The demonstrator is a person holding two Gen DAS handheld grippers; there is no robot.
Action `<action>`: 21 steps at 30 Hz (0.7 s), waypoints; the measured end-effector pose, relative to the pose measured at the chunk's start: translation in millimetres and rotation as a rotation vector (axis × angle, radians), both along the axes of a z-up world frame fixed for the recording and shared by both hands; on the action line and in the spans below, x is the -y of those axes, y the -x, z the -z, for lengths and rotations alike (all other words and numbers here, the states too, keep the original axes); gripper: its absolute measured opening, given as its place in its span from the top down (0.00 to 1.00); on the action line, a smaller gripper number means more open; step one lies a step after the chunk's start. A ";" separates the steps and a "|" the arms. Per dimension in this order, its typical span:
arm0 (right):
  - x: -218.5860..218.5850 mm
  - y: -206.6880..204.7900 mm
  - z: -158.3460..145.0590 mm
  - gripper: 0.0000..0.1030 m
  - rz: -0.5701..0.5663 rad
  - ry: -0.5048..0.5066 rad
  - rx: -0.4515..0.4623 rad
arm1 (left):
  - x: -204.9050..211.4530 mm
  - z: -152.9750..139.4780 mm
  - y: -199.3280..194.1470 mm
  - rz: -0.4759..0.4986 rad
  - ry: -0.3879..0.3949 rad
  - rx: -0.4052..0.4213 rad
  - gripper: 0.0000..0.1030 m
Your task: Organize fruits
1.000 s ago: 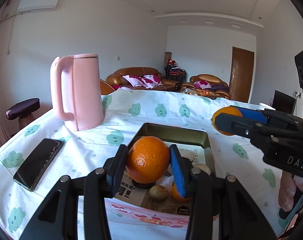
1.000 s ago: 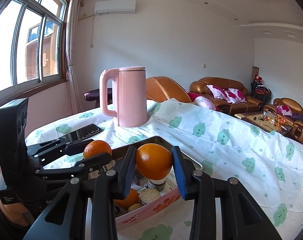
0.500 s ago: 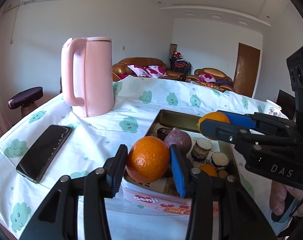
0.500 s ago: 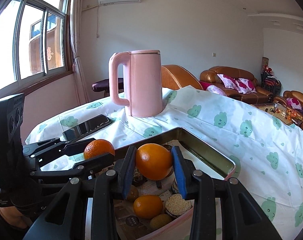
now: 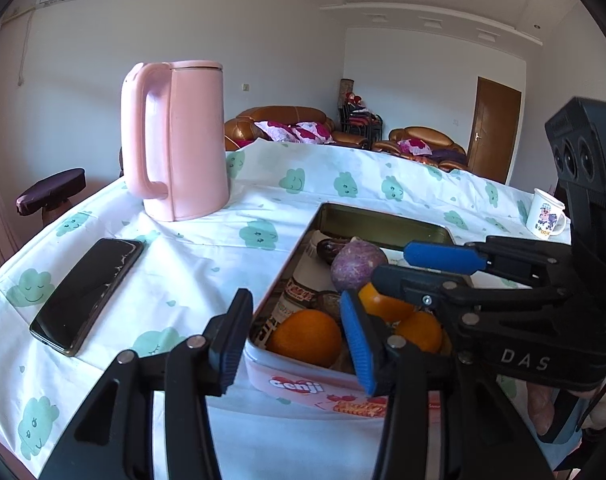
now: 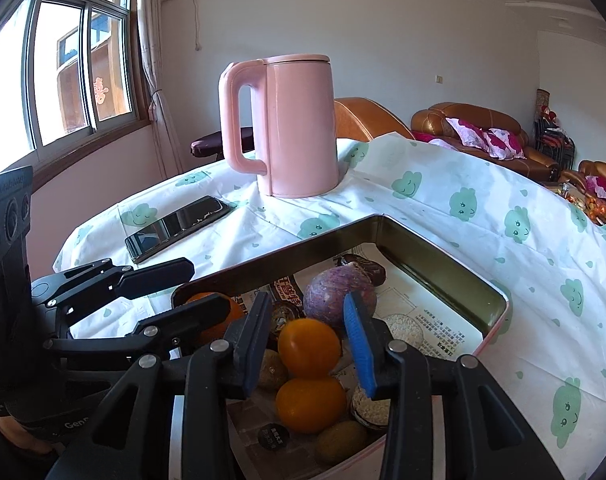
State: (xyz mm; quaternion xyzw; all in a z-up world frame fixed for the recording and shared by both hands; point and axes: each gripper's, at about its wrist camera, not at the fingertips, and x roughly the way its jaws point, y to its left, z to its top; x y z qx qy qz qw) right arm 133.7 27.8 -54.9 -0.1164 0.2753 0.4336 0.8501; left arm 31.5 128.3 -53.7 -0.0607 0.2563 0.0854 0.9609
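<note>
Now both grippers are seen spread wide over a rectangular tin [image 5: 343,216], with nothing pinched between either pair of fingers. The left gripper [image 5: 295,336] is held above the tin's near corner, and an orange [image 5: 305,338] is seen lying in the tin just beyond its fingertips. The right gripper [image 6: 309,338] is poised over two more oranges [image 6: 309,346], one stacked toward 6 o'clock of the other. A purple fruit [image 6: 339,294] is found at 12 o'clock of them, beside brown, rounder pieces. The tin's long axis is seen running from the near edge away toward the sofas, its open top facing up on the cloud-printed tablecloth [image 6: 483,208]. A pink kettle [image 5: 175,140] is stood at 11 o'clock of the tin, handle turned left, and a phone [image 5: 87,292] is laid flat at 9 o'clock.
</note>
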 end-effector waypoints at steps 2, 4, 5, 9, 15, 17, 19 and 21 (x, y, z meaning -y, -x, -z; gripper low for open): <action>3.0 -1.1 -0.4 0.54 0.017 -0.003 -0.004 | -1.0 -0.7 1.8 -0.011 0.000 0.007 0.42; 8.8 -1.0 -2.0 0.48 0.029 -0.018 -0.007 | -1.5 -2.5 5.4 -0.011 0.005 0.021 0.36; 12.4 -0.2 -3.4 0.46 0.033 -0.027 -0.009 | -0.9 -4.0 7.1 -0.009 0.007 0.028 0.33; 28.9 6.9 -11.5 0.40 0.064 -0.053 0.007 | 5.5 -12.3 14.0 -0.002 0.000 0.063 0.24; 54.5 19.4 -25.4 0.32 0.115 -0.078 0.063 | 16.9 -22.1 18.1 0.022 -0.007 0.095 0.23; 59.4 22.2 -29.5 0.32 0.121 -0.087 0.075 | 20.5 -23.2 17.7 0.027 -0.014 0.095 0.23; 63.1 25.4 -32.9 0.32 0.129 -0.088 0.095 | 23.0 -24.9 18.4 0.032 -0.017 0.099 0.23; 66.5 28.1 -35.8 0.32 0.133 -0.094 0.104 | 25.2 -26.9 19.1 0.035 -0.020 0.104 0.23</action>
